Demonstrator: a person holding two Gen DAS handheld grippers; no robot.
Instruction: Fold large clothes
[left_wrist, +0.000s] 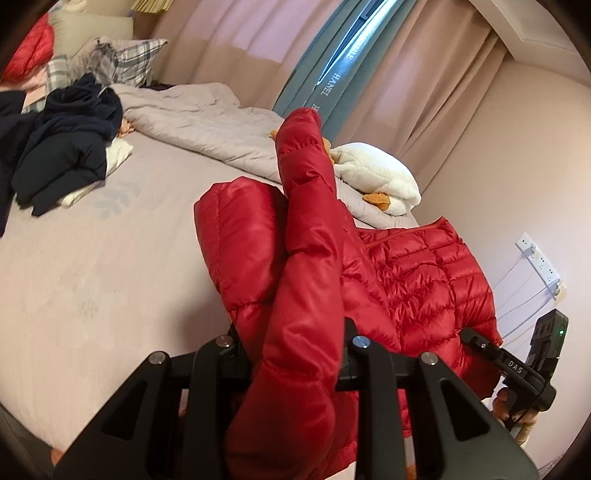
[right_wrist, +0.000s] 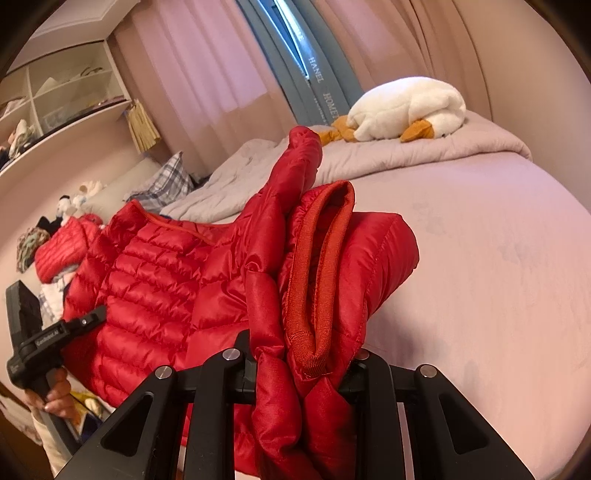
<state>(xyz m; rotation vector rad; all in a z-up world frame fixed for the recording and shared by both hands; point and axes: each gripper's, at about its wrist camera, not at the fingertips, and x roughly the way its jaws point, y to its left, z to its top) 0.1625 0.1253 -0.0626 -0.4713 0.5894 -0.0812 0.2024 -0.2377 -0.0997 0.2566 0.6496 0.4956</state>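
A red quilted down jacket (left_wrist: 417, 280) hangs stretched between my two grippers over the bed. My left gripper (left_wrist: 291, 332) is shut on a bunched red fold of it, and one sleeve (left_wrist: 303, 155) rises above the jaws. My right gripper (right_wrist: 301, 350) is shut on a thick fold with an orange ribbed edge (right_wrist: 314, 280). In the right wrist view the jacket's quilted body (right_wrist: 155, 273) spreads left towards the other gripper, which a hand (right_wrist: 55, 395) holds at the left edge. The pads of both grippers are hidden by fabric.
The bed (left_wrist: 92, 280) has a mauve sheet with a grey duvet (left_wrist: 207, 122) bunched at the back. A white plush goose (right_wrist: 406, 107) lies on the duvet. Dark navy clothes (left_wrist: 59, 147) are piled at the left, and a power strip (left_wrist: 543, 262) hangs on the wall.
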